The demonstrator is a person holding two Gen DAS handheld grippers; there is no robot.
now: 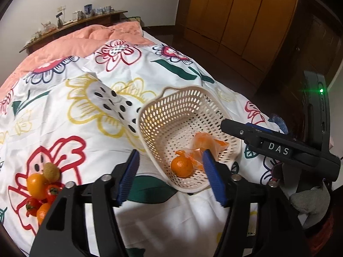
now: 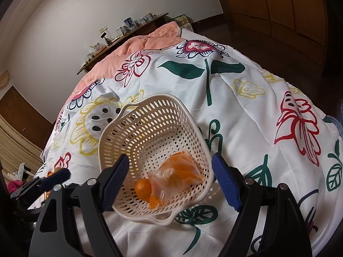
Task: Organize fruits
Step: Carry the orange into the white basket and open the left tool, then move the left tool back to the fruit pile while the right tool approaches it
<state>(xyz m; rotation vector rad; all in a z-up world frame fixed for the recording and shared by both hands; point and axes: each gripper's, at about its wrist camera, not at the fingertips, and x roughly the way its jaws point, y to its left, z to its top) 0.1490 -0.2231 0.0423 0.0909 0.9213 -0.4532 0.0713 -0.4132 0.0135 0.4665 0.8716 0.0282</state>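
Left gripper (image 1: 170, 171): blue pads spread, nothing pinched; no earlier picture bears on them. Its left pad (image 1: 128, 177) stands outside the basket's wall, its right pad (image 1: 211, 175) over the near inside, beside the bag. Between the pads a loose orange (image 1: 181, 166) lies on the basket floor, touching neither pad.

Right gripper (image 2: 169, 182): pads wide apart, straddling the near end of the basket (image 2: 120, 150) without touching it (as far as the wrist view shows).

The basket, cream and perforated, rests on the floral sheet (image 1: 150, 68), tipped so that its mouth faces the grippers. Its long axis runs from the near rim away toward the head of the bed. Inside, next to the orange, lies a clear bag (image 2: 178, 173) of orange pieces, its long axis slanting up to the right.

Further out, at the left, a heap of fruit (image 1: 41, 188) lies on the sheet, well apart from the basket: oranges, persimmons, a kiwi (image 1: 51, 171) on top.
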